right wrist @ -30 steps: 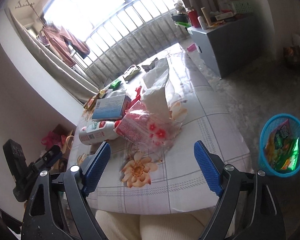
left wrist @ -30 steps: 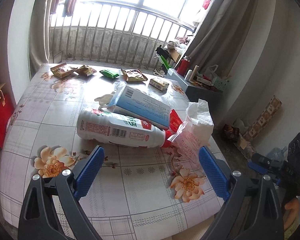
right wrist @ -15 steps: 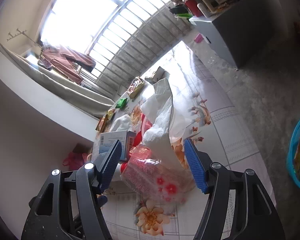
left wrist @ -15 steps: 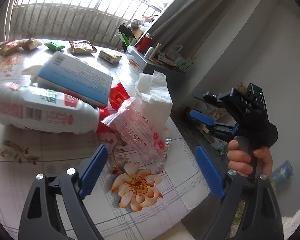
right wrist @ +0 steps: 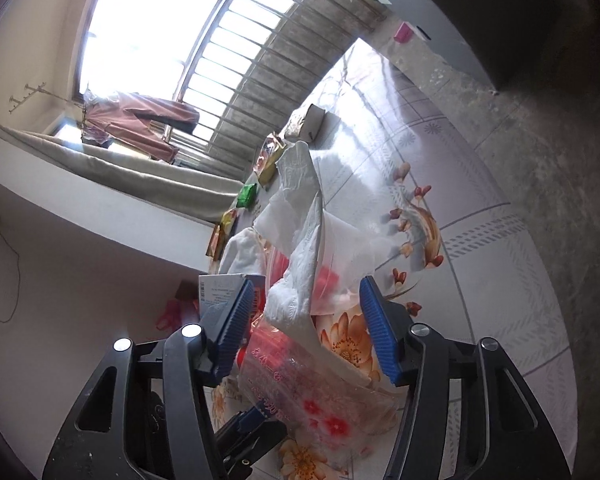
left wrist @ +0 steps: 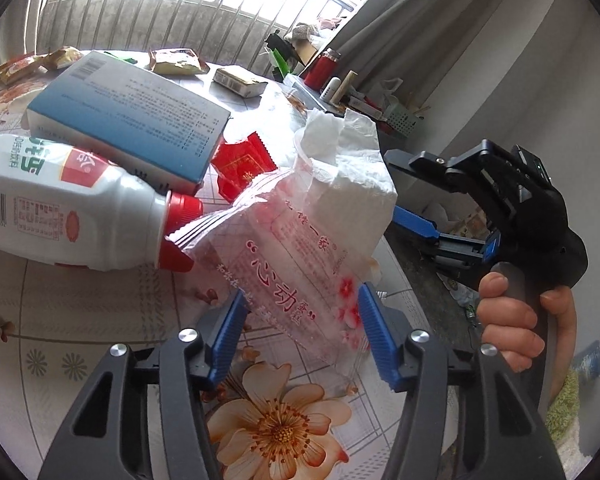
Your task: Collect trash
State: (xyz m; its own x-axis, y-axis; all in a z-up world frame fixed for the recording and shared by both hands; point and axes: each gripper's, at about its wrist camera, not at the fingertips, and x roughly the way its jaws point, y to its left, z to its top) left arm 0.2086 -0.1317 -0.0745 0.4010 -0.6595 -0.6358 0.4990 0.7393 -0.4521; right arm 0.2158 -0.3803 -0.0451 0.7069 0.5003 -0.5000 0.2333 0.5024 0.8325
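Observation:
A pink plastic tissue pack [left wrist: 300,264] with white tissue [left wrist: 348,168] sticking out lies on the flowered tablecloth [left wrist: 80,340]. My left gripper [left wrist: 300,340] is partly closed, its blue pads on either side of the pack's near end. My right gripper [right wrist: 308,328] stands over the same pack [right wrist: 312,392], its jaws either side of the tissue [right wrist: 296,248], not pressing it. The right gripper also shows in the left wrist view [left wrist: 416,196], held in a hand beside the pack.
A white bottle with a red cap [left wrist: 72,208], a blue box [left wrist: 128,116] and a red wrapper [left wrist: 240,160] lie left of the pack. Several snack wrappers [left wrist: 176,60] lie at the far edge. A grey cabinet [right wrist: 440,20] stands beyond the table.
Both grippers have moved in on the tissue pack and narrowed their jaws. The left one now straddles its near end, the right one stands over its tissue.

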